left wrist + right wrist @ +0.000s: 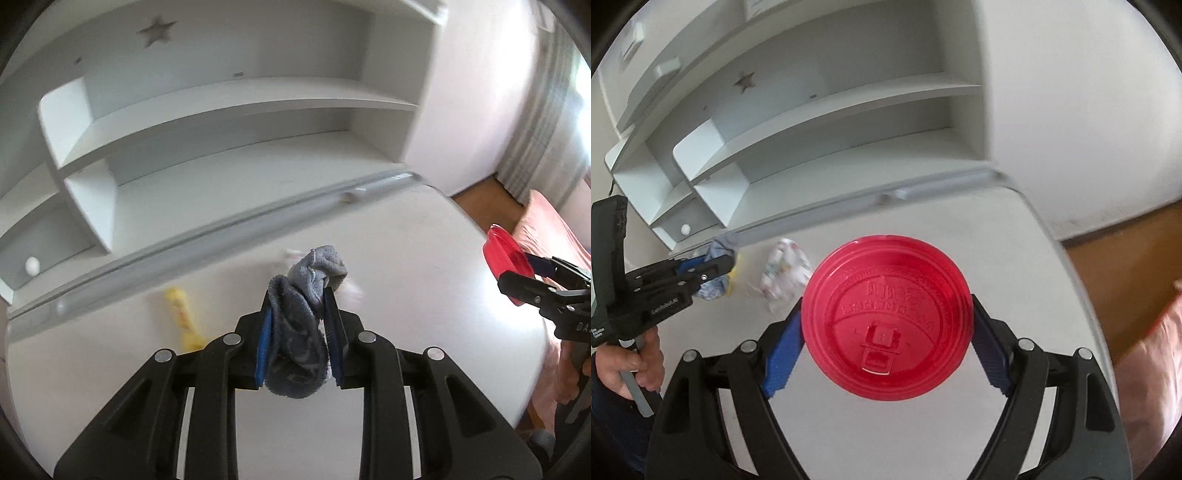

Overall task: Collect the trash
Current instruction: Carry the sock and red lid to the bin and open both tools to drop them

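Note:
My left gripper (298, 295) is shut on a grey-blue sock (303, 317) and holds it above the white desk (424, 295). It also shows at the left of the right wrist view (729, 264) with the sock (718, 251). My right gripper (886, 299) is shut on a red plastic cup lid (886, 317), held flat above the desk; the lid shows at the right of the left wrist view (506, 258). A crumpled white wrapper (785, 269) and a yellow wrapper (183, 314) lie on the desk.
A white shelf unit (229, 122) stands at the back of the desk, with a small white ball (32, 265) in a lower left cubby. The desk's right edge drops to a wooden floor (1126, 266). A pink bed (546, 229) lies to the right.

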`<state>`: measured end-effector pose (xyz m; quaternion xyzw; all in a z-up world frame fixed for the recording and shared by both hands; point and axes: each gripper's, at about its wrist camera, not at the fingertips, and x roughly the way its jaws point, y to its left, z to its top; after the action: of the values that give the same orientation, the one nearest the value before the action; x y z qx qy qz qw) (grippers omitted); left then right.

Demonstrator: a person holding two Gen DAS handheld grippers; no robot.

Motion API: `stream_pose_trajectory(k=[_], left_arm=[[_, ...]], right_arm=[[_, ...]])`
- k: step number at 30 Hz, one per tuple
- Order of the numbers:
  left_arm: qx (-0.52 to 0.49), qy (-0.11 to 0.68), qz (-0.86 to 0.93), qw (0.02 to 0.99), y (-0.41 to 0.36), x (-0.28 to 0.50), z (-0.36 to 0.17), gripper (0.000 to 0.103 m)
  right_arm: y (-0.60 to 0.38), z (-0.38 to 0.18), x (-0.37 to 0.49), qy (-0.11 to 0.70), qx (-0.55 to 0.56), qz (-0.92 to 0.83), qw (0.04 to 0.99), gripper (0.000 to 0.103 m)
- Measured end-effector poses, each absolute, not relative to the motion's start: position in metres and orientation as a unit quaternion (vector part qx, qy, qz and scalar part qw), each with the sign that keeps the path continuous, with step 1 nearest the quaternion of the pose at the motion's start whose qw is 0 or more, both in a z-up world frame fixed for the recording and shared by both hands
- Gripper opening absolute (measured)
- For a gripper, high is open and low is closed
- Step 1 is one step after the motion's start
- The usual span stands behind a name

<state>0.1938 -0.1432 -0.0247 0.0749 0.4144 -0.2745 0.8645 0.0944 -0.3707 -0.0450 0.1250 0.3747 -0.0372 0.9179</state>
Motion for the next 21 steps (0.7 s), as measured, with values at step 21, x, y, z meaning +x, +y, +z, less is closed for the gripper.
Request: stream_pose_trajectory(k=[21], left_arm=[[0.183, 0.356, -0.594, 0.697, -0.438, -0.091, -0.048, 0.025]], right_arm=[[-0.581, -0.160, -0.279, 0.338, 0.319, -0.361, 0.808, 0.080]])
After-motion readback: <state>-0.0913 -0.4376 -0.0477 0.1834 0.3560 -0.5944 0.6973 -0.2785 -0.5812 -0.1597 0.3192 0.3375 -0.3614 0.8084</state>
